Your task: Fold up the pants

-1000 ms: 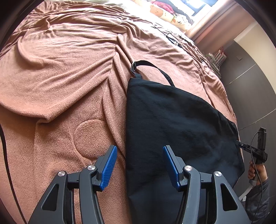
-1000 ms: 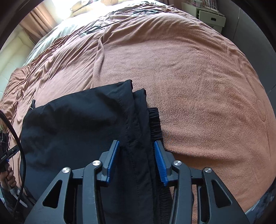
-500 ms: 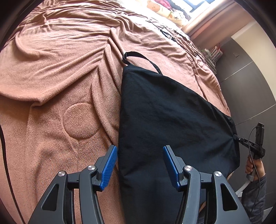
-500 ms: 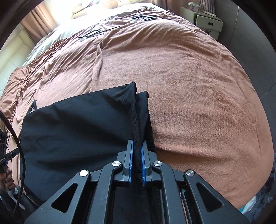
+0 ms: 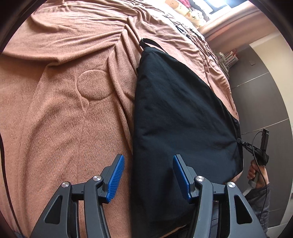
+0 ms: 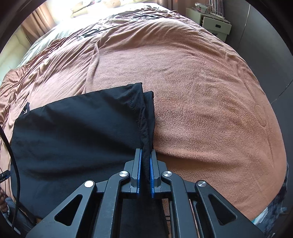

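Observation:
Black pants (image 5: 179,113) lie flat on the brown blanket (image 5: 60,113), with a strap loop (image 5: 148,42) at their far end. My left gripper (image 5: 148,174) hovers open over the pants' near left edge; the edge runs between the blue pads (image 5: 116,175) without being pinched. In the right wrist view the pants (image 6: 73,131) spread to the left, and my right gripper (image 6: 145,161) is shut on their bunched right-hand edge. The left wrist view also shows the right gripper (image 5: 239,141) pinching the pants' corner at the far right, held by a hand (image 5: 254,168).
The blanket (image 6: 201,91) covers a wide bed. Thin black cables (image 6: 113,23) lie near the bed's far end, with pillows (image 5: 188,11) beyond. A pale drawer unit (image 6: 216,23) stands beside the bed. Dark wall panels (image 5: 265,91) run along the right.
The right gripper's jaws closed on the pants' edge and bunched the fabric. The left gripper slid back along the pants' left edge toward the near side, still open.

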Demonstrator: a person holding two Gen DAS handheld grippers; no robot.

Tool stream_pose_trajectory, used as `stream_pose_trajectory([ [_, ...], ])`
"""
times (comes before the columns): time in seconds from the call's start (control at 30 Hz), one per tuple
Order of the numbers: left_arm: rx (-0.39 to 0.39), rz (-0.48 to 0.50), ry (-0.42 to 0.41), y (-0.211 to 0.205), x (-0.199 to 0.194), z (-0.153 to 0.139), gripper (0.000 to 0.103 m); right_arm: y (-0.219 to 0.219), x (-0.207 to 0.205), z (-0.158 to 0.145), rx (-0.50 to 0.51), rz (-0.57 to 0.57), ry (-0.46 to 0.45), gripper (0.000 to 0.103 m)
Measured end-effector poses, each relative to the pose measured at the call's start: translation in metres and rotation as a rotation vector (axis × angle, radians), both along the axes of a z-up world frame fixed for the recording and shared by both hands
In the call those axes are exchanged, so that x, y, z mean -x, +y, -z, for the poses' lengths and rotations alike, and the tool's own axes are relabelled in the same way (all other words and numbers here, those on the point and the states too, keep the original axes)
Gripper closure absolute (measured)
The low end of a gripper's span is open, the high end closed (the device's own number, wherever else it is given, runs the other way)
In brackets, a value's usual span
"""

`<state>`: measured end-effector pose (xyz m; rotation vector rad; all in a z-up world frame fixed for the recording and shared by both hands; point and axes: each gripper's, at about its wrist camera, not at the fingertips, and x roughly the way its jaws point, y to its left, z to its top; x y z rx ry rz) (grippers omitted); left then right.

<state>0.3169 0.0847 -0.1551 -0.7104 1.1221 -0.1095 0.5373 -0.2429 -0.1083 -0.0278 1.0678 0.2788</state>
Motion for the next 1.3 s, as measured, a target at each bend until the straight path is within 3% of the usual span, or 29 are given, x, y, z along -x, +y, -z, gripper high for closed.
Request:
stream_pose_trajectory([
  [0.17, -0.004, -0.005, 0.032, -0.004, 0.009, 0.008, 0.046, 0.0, 0.002, 0.005, -0.009, -0.009, -0.005, 0.096],
  [0.4, -0.017, -0.018, 0.028, -0.004, 0.019, 0.003, 0.046, -0.022, 0.033, -0.018, -0.052, 0.017, -0.058, 0.066],
  [0.67, -0.094, -0.011, -0.04, -0.015, 0.036, -0.024, 0.046, -0.054, 0.101, -0.028, -0.163, 0.048, -0.099, 0.065],
  [0.97, -0.197, 0.008, -0.062, -0.027, 0.074, -0.034, 0.045, -0.11, 0.148, 0.001, -0.321, 0.152, -0.05, 0.065],
  [1.03, -0.213, 0.007, -0.066, -0.03, 0.079, -0.036, 0.045, -0.123, 0.155, 0.008, -0.384, 0.183, -0.03, 0.065],
  [1.1, -0.239, 0.009, -0.068, -0.031, 0.084, -0.037, 0.045, -0.131, 0.159, 0.016, -0.445, 0.211, -0.012, 0.057],
  [1.3, -0.272, 0.026, -0.055, -0.034, 0.091, -0.034, 0.045, -0.142, 0.16, 0.045, -0.658, 0.255, 0.043, 0.056],
])
